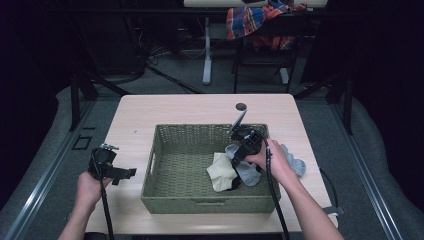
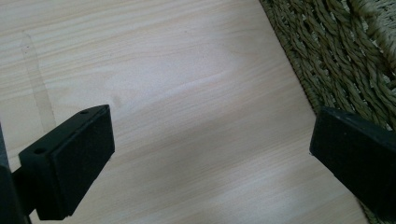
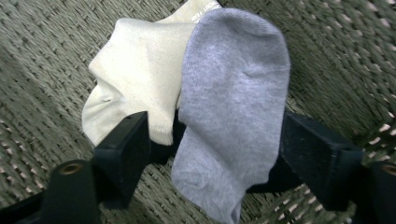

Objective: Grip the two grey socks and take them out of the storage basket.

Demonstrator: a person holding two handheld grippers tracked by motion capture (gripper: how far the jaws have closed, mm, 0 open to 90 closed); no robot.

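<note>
Both forearms are bare, with no sleeves showing. The left gripper (image 1: pixel 114 172) and right gripper (image 1: pixel 239 150) are matte black, each trailing a black cable. Their jaws are flat rectangular blocks with small round screw holes near the edges.

Grey sock (image 3: pixel 233 116) between spread jaws

Left gripper (image 2: pixel 210 154) jaws apart; right gripper (image 3: pixel 215 154) likewise.
</note>
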